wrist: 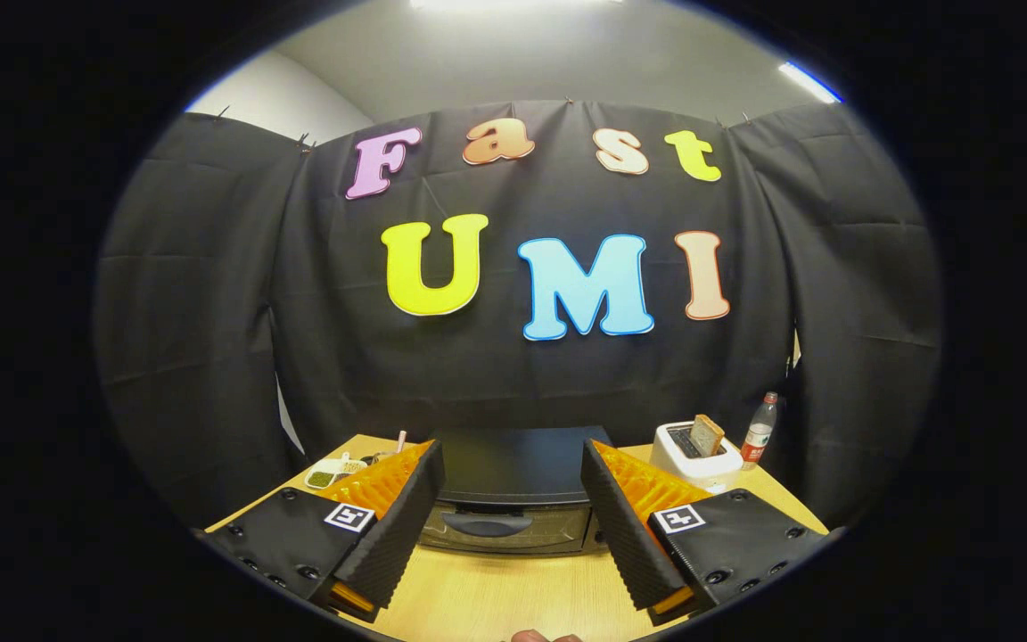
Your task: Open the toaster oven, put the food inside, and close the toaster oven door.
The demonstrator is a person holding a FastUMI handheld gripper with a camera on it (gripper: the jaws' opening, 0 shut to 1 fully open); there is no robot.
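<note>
Black toaster oven (513, 486) is seen straight ahead of the tool (512, 526), door handle (487, 524) lying crosswise between fingers held wide apart, empty.

Bare desk (513, 597) lies open between the spread fingers of the hand-held gripper (511, 499) and the shut toaster oven (513, 495) just ahead; a toaster (696, 455) and bottle (759, 432) crowd the far right corner, small dishes (331, 473) the far left.

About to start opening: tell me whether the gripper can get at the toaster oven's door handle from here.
Probably yes. The gripper is open, its fingers apart, and the toaster oven sits straight ahead with its door handle facing them across bare table.
</note>
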